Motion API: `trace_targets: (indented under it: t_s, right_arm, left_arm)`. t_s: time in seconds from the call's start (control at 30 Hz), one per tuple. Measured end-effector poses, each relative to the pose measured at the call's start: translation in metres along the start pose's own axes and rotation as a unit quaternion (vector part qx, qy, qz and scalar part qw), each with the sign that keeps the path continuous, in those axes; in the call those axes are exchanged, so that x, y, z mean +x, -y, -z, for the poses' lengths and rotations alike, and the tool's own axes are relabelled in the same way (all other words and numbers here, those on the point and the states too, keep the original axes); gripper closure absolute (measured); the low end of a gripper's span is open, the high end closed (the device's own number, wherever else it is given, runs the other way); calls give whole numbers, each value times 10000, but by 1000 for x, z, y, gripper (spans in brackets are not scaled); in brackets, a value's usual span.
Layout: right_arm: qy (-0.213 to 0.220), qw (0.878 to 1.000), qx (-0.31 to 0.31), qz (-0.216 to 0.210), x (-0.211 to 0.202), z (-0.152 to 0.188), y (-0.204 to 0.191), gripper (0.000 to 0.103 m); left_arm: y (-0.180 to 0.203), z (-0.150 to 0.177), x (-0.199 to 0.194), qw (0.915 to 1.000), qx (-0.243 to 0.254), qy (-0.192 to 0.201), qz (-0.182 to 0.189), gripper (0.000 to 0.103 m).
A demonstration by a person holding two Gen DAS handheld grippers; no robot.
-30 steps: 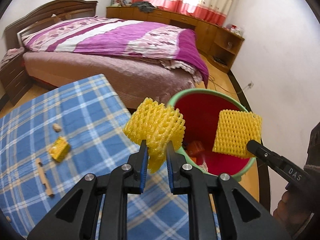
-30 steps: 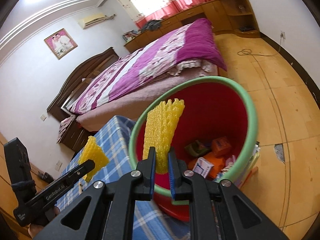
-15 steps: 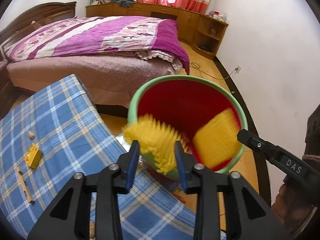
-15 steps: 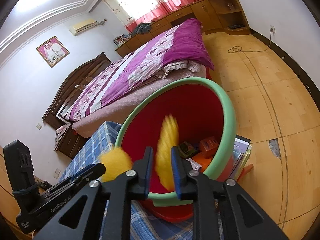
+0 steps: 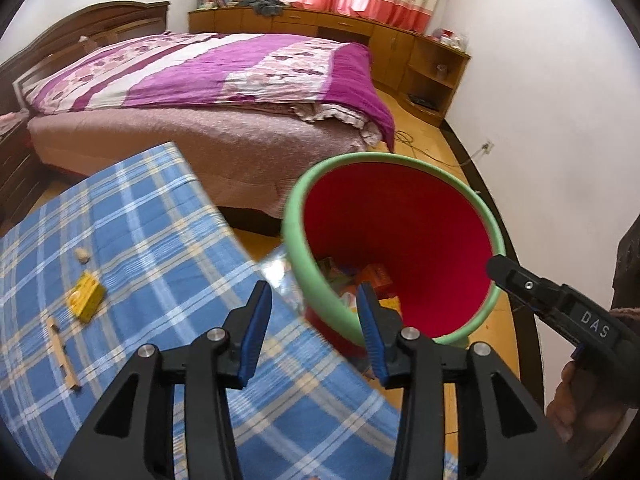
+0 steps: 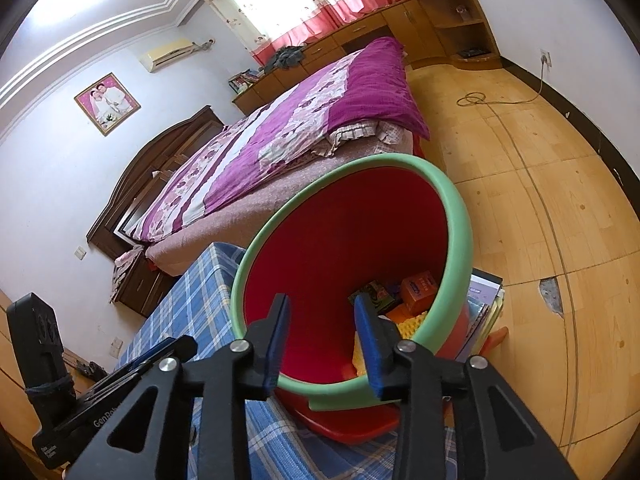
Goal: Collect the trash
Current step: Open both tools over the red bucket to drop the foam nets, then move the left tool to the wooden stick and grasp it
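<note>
Left wrist view took in the scene from its left side first: at about nine o'clock, on the blue checked tablecloth [image 5: 132, 248], lay a small yellow box [image 5: 86, 298], with a pale crumb [image 5: 83, 255] just beyond it and a wooden stick [image 5: 62, 354] nearer the camera, all three apparently trash not yet collected. Toward six o'clock the left gripper [image 5: 314, 330] stood with its blue pads spread and nothing between them; its jaws had just been opening, which fitted a release over the bin. At about three o'clock the red bin [image 5: 394, 240] with the green rim sat on the floor just beside the table edge, tilted toward the grippers, probably so that dropped pieces would fall in easily; boxes and wrappers lay at its bottom. At the far right of that view only the tip of the right gripper reached over the rim. In the right wrist view the left gripper's body showed at eight o'clock, and at six o'clock the right gripper [image 6: 322, 340] also hung spread and empty above the bin mouth, its jaws likewise having just been opening. Yellow foam netting [image 6: 412, 322] lay inside the bin at about five o'clock, beside an orange box [image 6: 418, 288]. The drop seemed done, so the next step was likely a return to the table for the remaining bits.
</note>
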State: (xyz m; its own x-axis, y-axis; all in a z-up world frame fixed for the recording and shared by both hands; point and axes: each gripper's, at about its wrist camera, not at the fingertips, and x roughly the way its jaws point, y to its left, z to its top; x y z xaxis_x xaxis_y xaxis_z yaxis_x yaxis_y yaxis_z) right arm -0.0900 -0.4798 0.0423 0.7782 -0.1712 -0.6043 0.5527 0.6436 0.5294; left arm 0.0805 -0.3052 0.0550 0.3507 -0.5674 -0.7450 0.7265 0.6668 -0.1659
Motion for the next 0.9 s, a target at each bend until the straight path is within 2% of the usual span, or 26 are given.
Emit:
trace_targets:
  t_s: [0.23, 0.5, 0.7, 0.9]
  right_arm:
    - [-81, 9999, -86, -45, 1, 6, -14, 49]
    - [-193, 9995, -203, -108, 5, 13, -26, 48]
    - [-269, 9990, -316, -143, 9, 19, -37, 48]
    - [-383, 9980, -469, -190, 16, 24, -50, 48]
  left_arm:
    - [-34, 10, -15, 9984, -318, 45, -463, 59]
    - [-83, 25, -25, 9908, -805, 14, -1088, 59]
    - [-121, 37, -32, 9809, -1156, 30, -1566, 59]
    - [-154, 50, -30, 9708, -1528, -93, -1850, 59]
